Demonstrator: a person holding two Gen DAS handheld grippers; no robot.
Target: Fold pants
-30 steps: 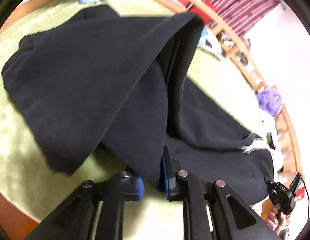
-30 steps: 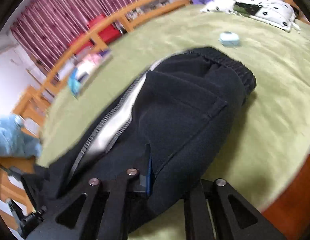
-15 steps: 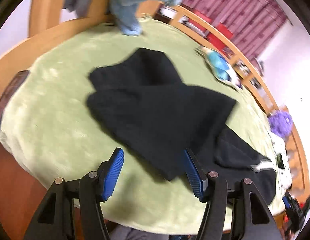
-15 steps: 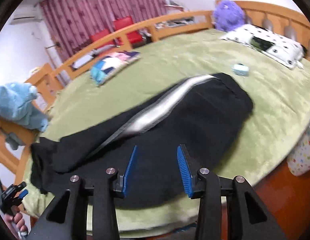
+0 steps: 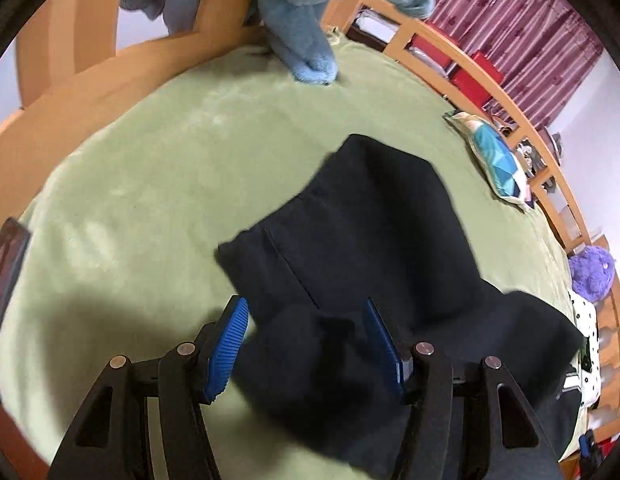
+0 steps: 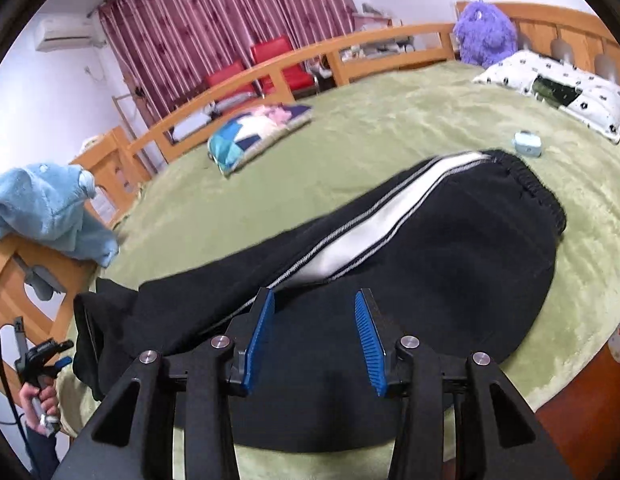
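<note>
Both grippers, left [image 5: 306, 344] and right [image 6: 315, 332], hover spread and empty: pants [image 6: 410, 264] lie lengthwise along bed [image 6: 390, 128] edge, ready for cross-folding.

Bare green blanket [image 5: 158, 184] left of pants [image 5: 370, 240]

The right gripper [image 6: 315, 338] has its jaws apart and holds nothing; it is over the black pants [image 6: 430, 280]. The pants lie flat on the green bed [image 6: 350, 140], along its near edge, the white side stripe facing up. A small light-blue box [image 6: 527, 144] sits just beside the waistband. A patterned cushion [image 6: 258, 132] lies near the far edge.
</note>
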